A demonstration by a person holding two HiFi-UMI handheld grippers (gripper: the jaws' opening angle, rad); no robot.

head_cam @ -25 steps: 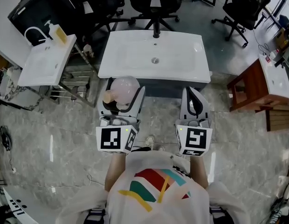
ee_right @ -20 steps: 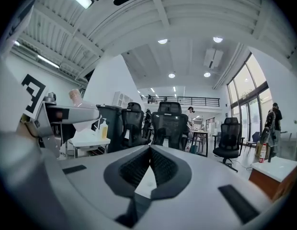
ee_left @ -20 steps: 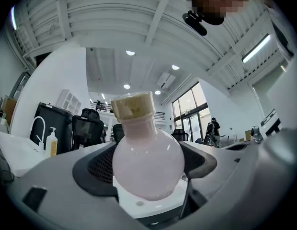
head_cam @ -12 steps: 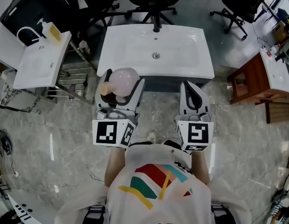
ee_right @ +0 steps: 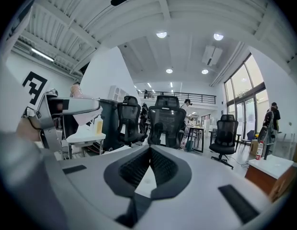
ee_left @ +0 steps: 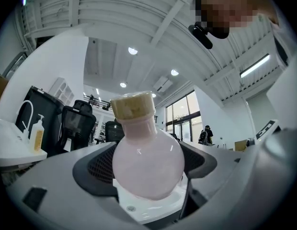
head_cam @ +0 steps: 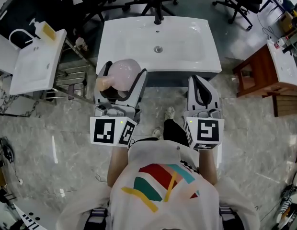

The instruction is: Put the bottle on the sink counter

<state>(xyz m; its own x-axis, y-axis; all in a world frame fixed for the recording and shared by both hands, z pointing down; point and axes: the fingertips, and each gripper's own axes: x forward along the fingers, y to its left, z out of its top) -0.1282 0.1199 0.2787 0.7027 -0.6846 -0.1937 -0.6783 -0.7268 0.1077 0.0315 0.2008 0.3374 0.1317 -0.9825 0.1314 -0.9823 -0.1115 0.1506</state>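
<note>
1. The left gripper (head_cam: 120,78) is clamped on the bottle (ee_left: 147,164), squeezing its round belly.
2. The bottle is a glossy, pale pink bulb with a short neck and a tan cap (ee_left: 132,105).
3. It is held at the front left corner of the white sink counter (head_cam: 187,56).
4. The right gripper (ee_right: 149,152) has its jaws pressed together with nothing between them.

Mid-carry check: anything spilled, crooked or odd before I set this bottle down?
Nothing stands out. The round pale-pink bottle with its tan cap on sits clamped in the left gripper, with no spill visible. The white sink counter ahead shows no damage. The right gripper is shut and empty.
</note>
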